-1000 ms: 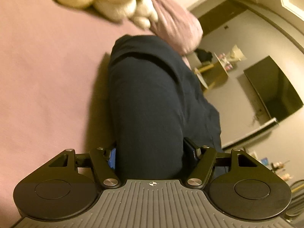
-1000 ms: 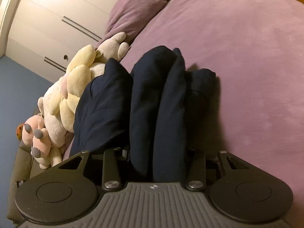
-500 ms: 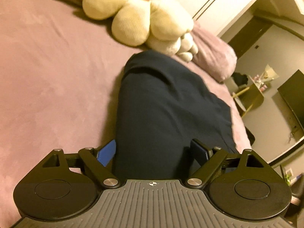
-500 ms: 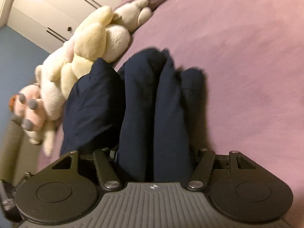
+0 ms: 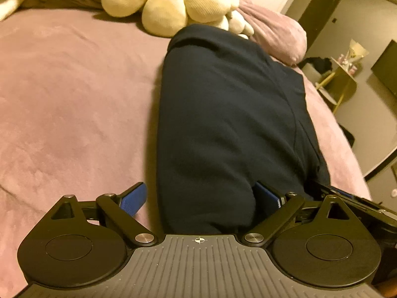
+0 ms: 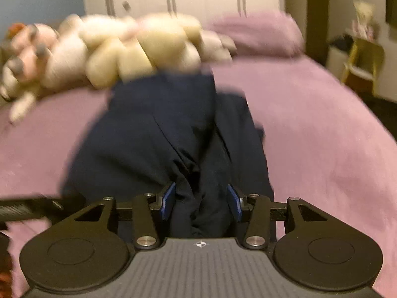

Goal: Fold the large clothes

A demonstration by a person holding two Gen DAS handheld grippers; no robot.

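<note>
A dark navy garment (image 5: 223, 124) lies folded lengthwise on the mauve bed cover (image 5: 74, 99), running away from me toward the plush toys. My left gripper (image 5: 198, 188) straddles its near end and its jaws are opening. The left blue pad (image 5: 134, 198) stands clear of the cloth, while the right one sits against it. In the blurred right wrist view the same garment (image 6: 161, 136) bunches into folds between my right gripper (image 6: 201, 196). Those jaws are closing, and both blue pads touch the gathered cloth.
Cream plush toys (image 5: 173, 2) and a mauve pillow (image 5: 278, 37) lie at the garment's far end, seen again as plush toys (image 6: 136, 49) and pillow (image 6: 255, 32). The bed cover (image 6: 322, 136) spreads wide on both sides. A yellow chair (image 6: 364, 57) stands off the bed's right edge.
The left jaws have spread and the left pad has come off the cloth. The right view has rolled upright, its blue pads now show around the bunched cloth, and the garment lies flatter.
</note>
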